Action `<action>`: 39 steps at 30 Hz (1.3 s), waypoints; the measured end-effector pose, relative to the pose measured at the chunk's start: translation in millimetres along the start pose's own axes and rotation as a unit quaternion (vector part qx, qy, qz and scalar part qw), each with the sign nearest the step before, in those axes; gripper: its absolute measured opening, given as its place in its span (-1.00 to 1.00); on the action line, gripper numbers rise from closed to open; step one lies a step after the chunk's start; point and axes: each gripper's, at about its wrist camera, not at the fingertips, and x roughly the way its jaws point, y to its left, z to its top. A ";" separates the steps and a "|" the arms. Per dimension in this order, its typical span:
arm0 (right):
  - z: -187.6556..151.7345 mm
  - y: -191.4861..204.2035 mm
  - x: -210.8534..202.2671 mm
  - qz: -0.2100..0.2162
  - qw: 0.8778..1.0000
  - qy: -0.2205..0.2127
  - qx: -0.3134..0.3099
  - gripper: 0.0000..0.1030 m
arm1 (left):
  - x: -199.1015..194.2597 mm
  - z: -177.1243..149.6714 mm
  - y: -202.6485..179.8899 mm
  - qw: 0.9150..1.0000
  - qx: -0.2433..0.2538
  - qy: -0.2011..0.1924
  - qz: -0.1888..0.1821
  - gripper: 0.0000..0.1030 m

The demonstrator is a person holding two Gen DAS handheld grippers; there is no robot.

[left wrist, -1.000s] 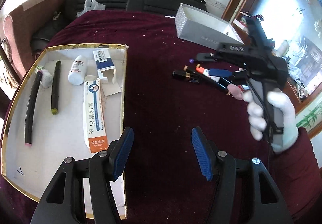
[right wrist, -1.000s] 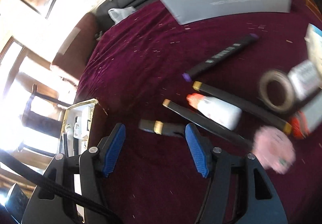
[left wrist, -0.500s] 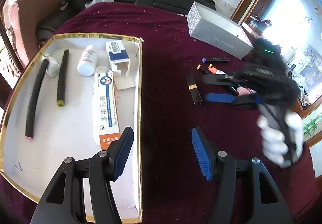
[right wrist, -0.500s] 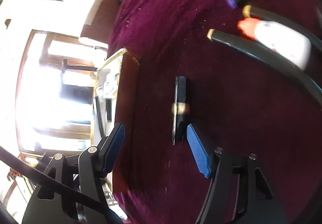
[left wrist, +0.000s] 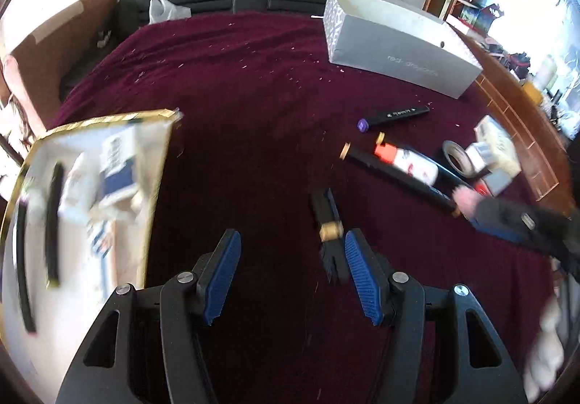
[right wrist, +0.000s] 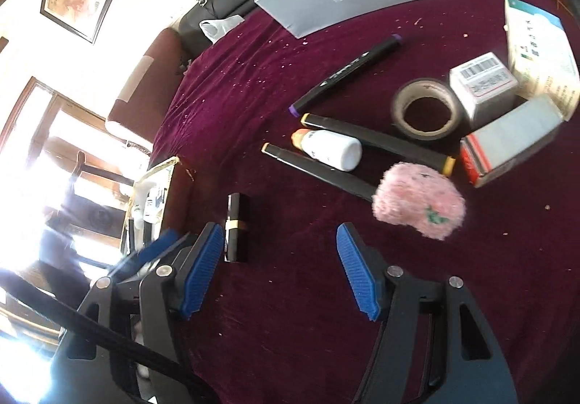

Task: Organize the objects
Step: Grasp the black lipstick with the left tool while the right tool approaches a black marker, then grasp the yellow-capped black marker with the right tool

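Two grippers w/ blue fingers hang over the dark red surface (left wrist: 253, 85), both about half open and holding nothing. Next pick looks like the short black tube w/ a gold band, a lipstick (left wrist: 328, 230) by the look of it. It lies flat on the cloth, just beside the left gripper (left wrist: 291, 273), right by the inner face of one finger and not yet between the pair. In the right wrist view the same lipstick (right wrist: 237, 222) sits just outside the right gripper (right wrist: 277, 269), so neither has it.

To do it well: centre the left fingers astride the tube, across its short width, not along its length. Press down to the cloth before closing, since the tube is smooth and may roll. Grip near the gold band, approx the middle, so it doesn't tip.

Drop spot is prob the white tray w/ gold rim (left wrist: 159, 157), where other tubes and boxes already lie. Left view is blurred there, so exact free space is hard to tell.

Keep the right gripper clear of the markers (right wrist: 348, 74), white bottle (right wrist: 330, 148), pink puff (right wrist: 420, 202) and tape roll (right wrist: 426, 110) nearby.
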 end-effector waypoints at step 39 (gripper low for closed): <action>0.8 27.4 85.2 -0.238 0.957 0.081 -0.144 -0.51 | 3.3 -52.4 -9.7 0.998 0.060 0.017 0.001 -0.70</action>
